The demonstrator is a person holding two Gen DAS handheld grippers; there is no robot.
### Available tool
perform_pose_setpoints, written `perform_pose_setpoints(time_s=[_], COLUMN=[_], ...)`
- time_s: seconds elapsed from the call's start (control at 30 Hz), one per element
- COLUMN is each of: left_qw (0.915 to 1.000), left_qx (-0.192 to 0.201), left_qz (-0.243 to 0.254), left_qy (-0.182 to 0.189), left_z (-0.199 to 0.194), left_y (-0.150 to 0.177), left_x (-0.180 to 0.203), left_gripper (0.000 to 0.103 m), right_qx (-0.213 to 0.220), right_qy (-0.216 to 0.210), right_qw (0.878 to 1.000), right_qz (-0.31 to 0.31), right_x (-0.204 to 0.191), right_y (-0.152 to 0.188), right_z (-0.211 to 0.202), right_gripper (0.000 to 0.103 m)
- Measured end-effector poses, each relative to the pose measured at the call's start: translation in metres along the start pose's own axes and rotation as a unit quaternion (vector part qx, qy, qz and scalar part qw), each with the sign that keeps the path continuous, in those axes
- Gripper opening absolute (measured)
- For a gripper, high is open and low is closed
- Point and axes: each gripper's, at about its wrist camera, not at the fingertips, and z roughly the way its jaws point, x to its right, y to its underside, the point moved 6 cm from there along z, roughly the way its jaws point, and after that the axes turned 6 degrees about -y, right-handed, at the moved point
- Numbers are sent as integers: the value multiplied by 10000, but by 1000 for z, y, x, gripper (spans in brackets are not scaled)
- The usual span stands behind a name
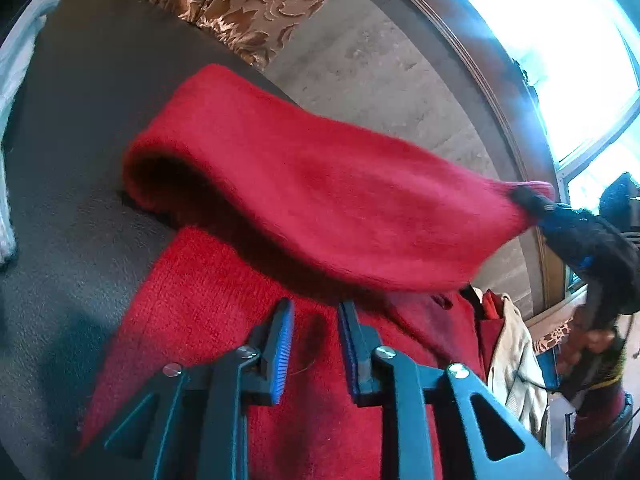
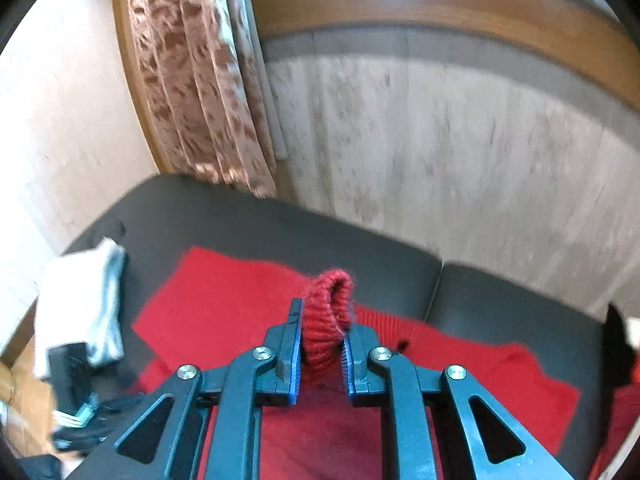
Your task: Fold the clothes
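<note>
One red knitted sweater [image 2: 224,304] lies spread on the dark surface [image 2: 248,220], with one folded white cloth [image 2: 80,304] near its left edge. The right tongs [image 2: 320,344] pinch the ribbed cuff [image 2: 330,300] of one sleeve [image 1: 320,200], lifted and stretched across above the body — the person's hand [image 1: 592,344] shows at the left view's edge. The left tongs [image 1: 316,344] hover slightly apart, empty, just over the sweater; bare surface remains behind it.

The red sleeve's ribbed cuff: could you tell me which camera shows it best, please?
The right wrist view: the ribbed cuff sits sharp and close, pinched by the right gripper. The left wrist view shows the cuff only small and distant, at the lifted sleeve's far end.
</note>
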Motion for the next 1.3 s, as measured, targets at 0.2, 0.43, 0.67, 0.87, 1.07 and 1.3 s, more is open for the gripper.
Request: perform_pose_setpoints(time_s=[0.2, 0.43, 0.67, 0.87, 1.07, 1.3], left_qw=[9994, 9993, 9991, 9993, 9993, 9994], left_qx=[247, 374, 264, 303, 340, 280], left_qz=[-258, 29, 172, 115, 95, -207], left_qy=[7, -54, -281, -175, -131, 40], left_z=[-9, -18, -3, -5, -5, -12], left_y=[-26, -30, -12, -11, -11, -21], left_x=[-9, 0, -3, -7, -9, -11], left_gripper=[35, 40, 40, 40, 40, 47], right_qx=[78, 58, -233, -307, -318, -457], right_qy=[130, 41, -643, -926, -678, -305], right_qw=[9993, 9954, 9785, 9680, 9727, 9915], right_qz=[343, 955, 1945, 2312, 2198, 1176], right_x=[29, 70, 116, 103, 91, 56], right_y=[-5, 13, 83, 123, 128, 99], right_z=[-34, -55, -30, 16, 39, 10], right_gripper=[16, 16, 33, 53, 47, 10])
